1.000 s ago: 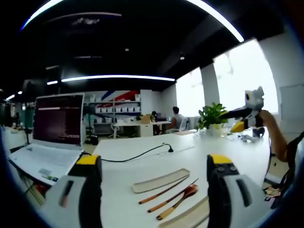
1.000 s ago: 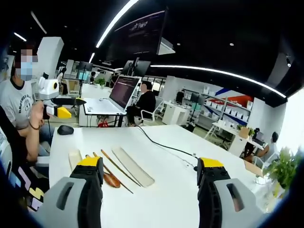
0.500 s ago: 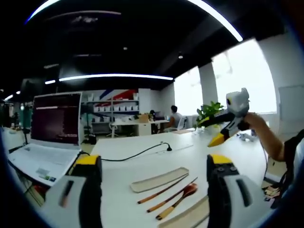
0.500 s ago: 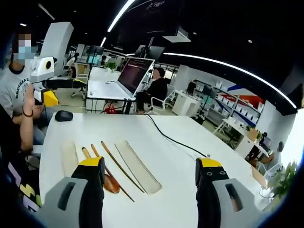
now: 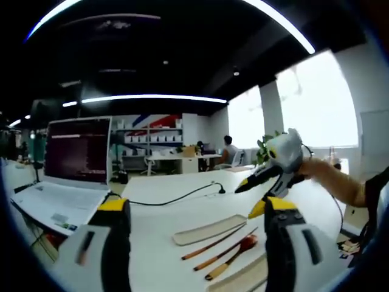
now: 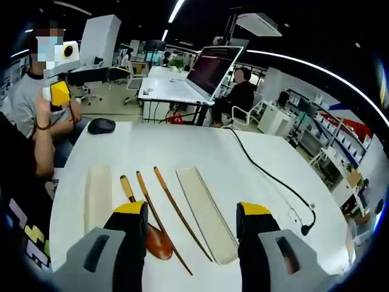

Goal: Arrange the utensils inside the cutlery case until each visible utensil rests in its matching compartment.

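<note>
Your right tool [image 6: 188, 240] is wide apart above the wooden spoon [image 6: 146, 225]. Lower it straight onto the handle, left of the 2 chopsticks [image 6: 173, 210]. Left tool [image 5: 194, 243] is apart too.

White table [image 6: 182, 143] carries everything. Near the middle, in a row side by side: a pale case half [image 6: 98, 194], a wooden spoon [image 6: 146, 225], two wooden chopsticks [image 6: 177, 210], then a second pale case half [image 6: 206, 213], all lying flat and roughly parallel, none overlapping. A black computer mouse [image 6: 101, 126] sits well apart toward one edge. A black cable [image 6: 267, 176] runs across the top, ending in a small plug. An open laptop [image 5: 64, 182] rests on an adjoining table surface
</note>
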{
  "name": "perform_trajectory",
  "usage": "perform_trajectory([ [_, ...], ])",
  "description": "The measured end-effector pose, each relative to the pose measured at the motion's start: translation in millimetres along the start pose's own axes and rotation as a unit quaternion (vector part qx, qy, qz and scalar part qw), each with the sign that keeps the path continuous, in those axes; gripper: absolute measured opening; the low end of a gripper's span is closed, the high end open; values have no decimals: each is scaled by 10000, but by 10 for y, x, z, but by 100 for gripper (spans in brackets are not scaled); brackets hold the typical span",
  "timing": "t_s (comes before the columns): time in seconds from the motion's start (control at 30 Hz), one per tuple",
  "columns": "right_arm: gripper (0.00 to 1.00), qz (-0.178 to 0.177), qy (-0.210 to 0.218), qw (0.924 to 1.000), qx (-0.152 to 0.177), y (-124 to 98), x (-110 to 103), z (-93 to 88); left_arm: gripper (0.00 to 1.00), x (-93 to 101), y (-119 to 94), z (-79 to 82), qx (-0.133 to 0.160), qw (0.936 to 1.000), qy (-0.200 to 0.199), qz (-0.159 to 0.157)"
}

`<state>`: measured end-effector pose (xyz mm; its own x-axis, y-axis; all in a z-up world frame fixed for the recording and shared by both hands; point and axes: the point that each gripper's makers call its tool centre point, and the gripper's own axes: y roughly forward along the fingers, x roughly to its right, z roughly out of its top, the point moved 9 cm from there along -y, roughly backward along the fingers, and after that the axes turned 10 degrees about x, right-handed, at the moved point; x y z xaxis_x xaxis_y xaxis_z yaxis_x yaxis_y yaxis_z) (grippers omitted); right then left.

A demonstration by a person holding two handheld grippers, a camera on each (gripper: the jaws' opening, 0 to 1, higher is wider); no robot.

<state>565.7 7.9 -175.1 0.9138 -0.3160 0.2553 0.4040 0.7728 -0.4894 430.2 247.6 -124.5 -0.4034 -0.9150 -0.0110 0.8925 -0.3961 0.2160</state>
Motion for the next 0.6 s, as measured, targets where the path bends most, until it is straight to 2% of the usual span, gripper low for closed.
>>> perform_trajectory([
  [0.03,55,120,-22,9999,-109,24,-10,-22,96,-11,-2,-7,-10,10000,-9,0],
  [0.07,47,137,-40,9998,-105,64,2,-39,96,-33,-9,-6,1,10000,-72,39],
  [0.13,41,252,-40,9996,-150,123,34,-92,96,-61,-22,-1,81,9997,-163,131],
  [0.2,43,370,113,9989,-271,175,55,-147,96,-74,-33,-1,81,9997,-149,149],
  [0.33,42,439,136,9979,-449,283,60,-200,96,-111,-51,-3,69,9997,-173,177],
  [0.5,40,875,-140,9946,-546,420,-53,-172,96,-136,-74,17,135,9995,-187,216],
  [0.6,37,1038,-307,9913,-747,496,-118,-178,96,-150,-69,8,133,9993,-213,261],
])
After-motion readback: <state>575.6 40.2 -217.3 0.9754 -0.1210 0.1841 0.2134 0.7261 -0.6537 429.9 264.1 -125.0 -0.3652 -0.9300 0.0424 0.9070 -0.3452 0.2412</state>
